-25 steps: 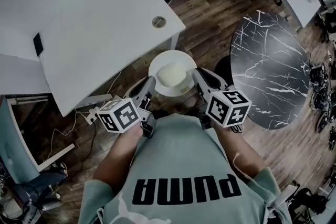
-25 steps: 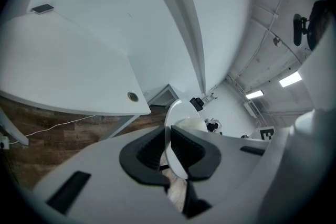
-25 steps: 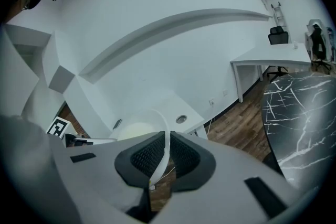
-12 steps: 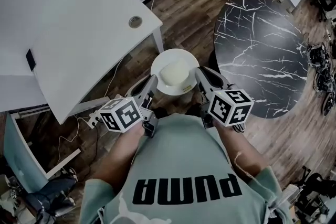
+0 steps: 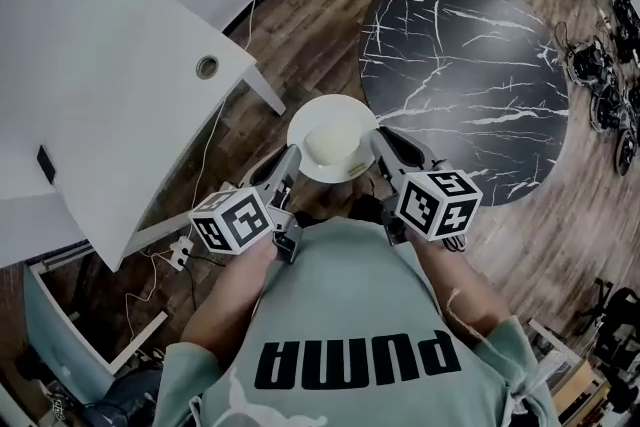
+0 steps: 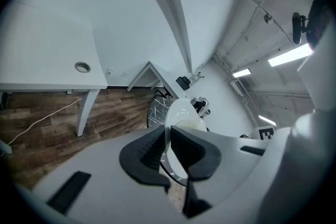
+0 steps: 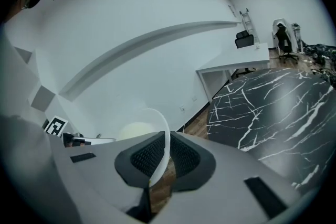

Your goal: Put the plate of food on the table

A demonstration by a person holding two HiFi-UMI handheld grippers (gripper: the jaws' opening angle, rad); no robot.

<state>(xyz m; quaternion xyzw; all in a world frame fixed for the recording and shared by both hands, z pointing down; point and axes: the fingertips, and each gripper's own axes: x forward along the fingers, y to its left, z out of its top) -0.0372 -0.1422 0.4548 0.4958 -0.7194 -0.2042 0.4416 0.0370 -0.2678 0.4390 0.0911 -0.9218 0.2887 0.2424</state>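
Observation:
A white plate [image 5: 332, 138] with a pale mound of food [image 5: 333, 143] on it is held in the air above the wooden floor, in front of the person. My left gripper [image 5: 290, 158] is shut on the plate's left rim [image 6: 169, 136]. My right gripper [image 5: 378, 147] is shut on the right rim [image 7: 167, 150]. The round black marble table [image 5: 462, 80] lies just beyond and to the right of the plate; it also fills the right of the right gripper view as a dark veined marble top [image 7: 273, 113].
A white desk [image 5: 110, 105] with a cable hole stands to the left, cables trailing on the wood floor [image 5: 290, 45] beneath it. Another white desk [image 7: 236, 68] stands behind the marble table. Clutter and chair bases [image 5: 605, 65] crowd the right edge.
The view has swung so the marble table now sits closer, just ahead of the plate, and the white desk has slid left. Both grippers keep the same hold on the plate.

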